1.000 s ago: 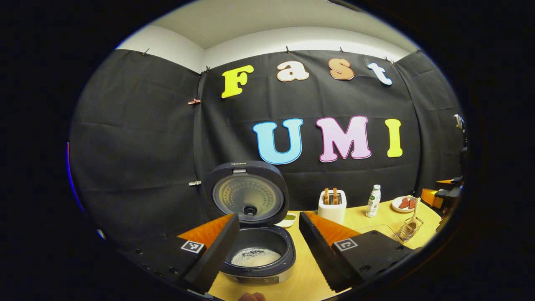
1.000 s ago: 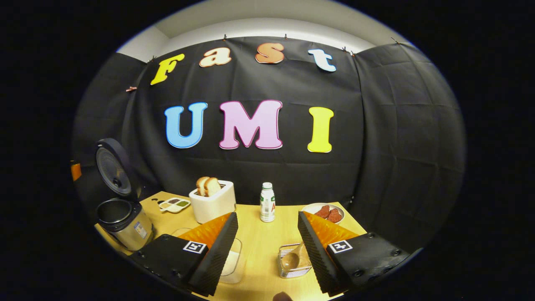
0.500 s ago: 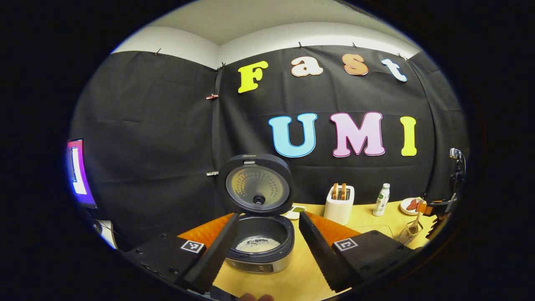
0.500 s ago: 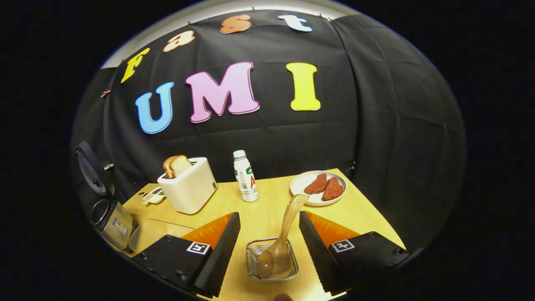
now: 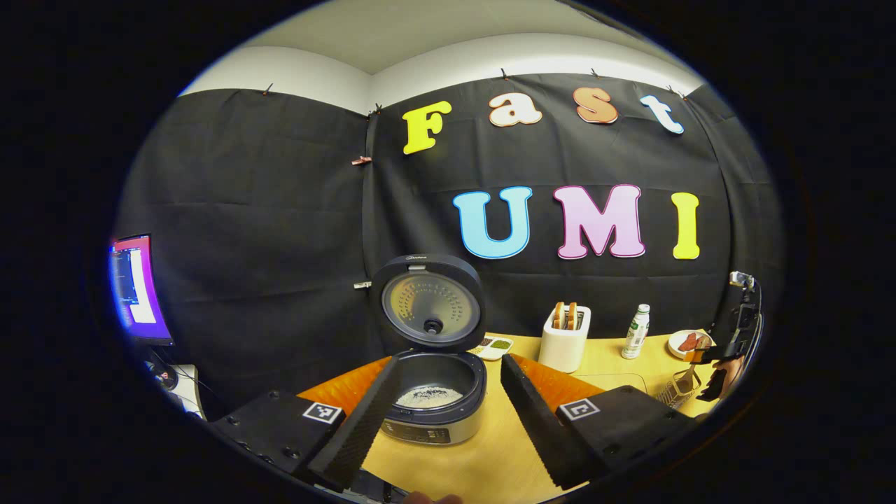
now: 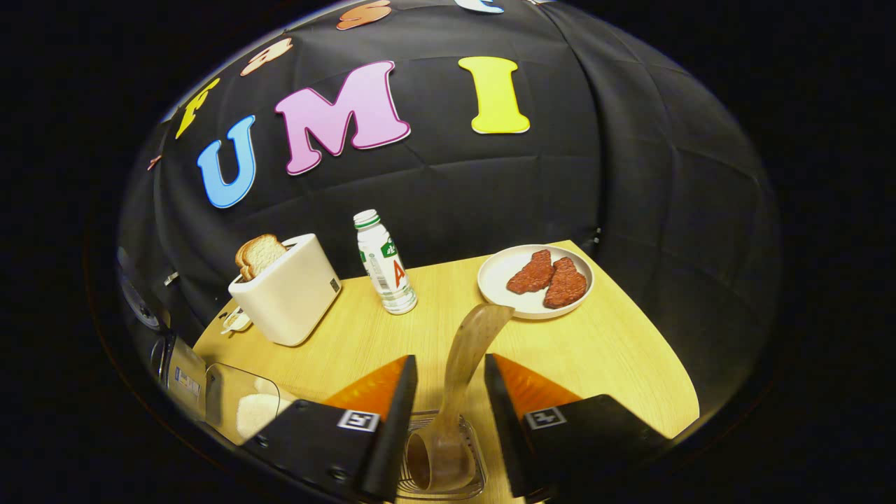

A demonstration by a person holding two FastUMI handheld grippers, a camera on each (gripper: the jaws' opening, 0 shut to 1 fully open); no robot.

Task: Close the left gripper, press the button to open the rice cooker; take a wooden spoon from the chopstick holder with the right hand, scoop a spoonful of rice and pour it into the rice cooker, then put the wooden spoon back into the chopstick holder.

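Now the right gripper [image 6: 448, 406] fingers straddle the wooden spoon [image 6: 465, 364] handle, apart, over the chopstick holder [image 6: 476, 448].

A toaster [image 6: 283, 299] (bread in it), a bottle [image 6: 383, 262], a plate [image 6: 535, 282] on the table [image 6: 616, 350].

Right gripper [image 6: 448, 420] over the wire chopstick holder [image 6: 476, 476], fingers either side of the wooden spoon's [image 6: 458, 378] handle with gaps visible (bowl down in the holder). Behind on the table [image 6: 616, 350]: toaster [image 6: 287, 294] with bread, bottle [image 6: 383, 262], plate [image 6: 535, 281] with two meat pieces.
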